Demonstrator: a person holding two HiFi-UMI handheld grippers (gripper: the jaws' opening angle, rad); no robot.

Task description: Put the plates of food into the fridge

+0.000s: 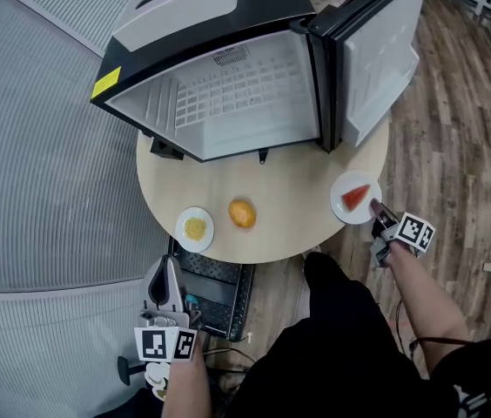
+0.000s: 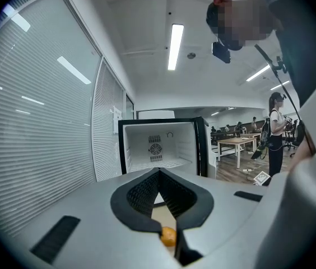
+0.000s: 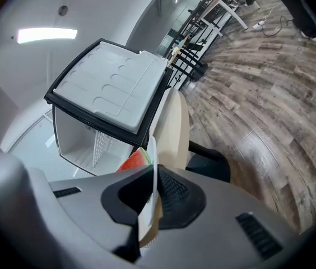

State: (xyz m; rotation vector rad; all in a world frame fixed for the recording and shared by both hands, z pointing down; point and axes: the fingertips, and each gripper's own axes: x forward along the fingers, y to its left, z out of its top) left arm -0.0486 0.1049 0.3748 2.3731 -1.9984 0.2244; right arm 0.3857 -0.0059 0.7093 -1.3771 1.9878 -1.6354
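Right gripper [image 1: 375,207]: jaws are clamping the rim of a round white plate [image 1: 340,200] that is carrying a red watermelon wedge [image 1: 356,196]. The plate is lying at the right edge of the round beige tabletop [image 1: 293,203], in front of the open black mini fridge [image 1: 228,103].

Left gripper [image 1: 168,268]: it is hovering off the table's front edge, its jaws seemingly meeting at the tips and holding nothing.

A second small white plate [image 1: 181,230], carrying yellow food, and an orange fruit [image 1: 242,213] are sitting side by side on the tabletop.

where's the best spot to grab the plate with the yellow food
The rim nearest the table's front edge, coming in level from the person's side with the left claw. The yellow-food plate lies flat near that edge, so likely only its thin rim can be pinched, top and bottom.
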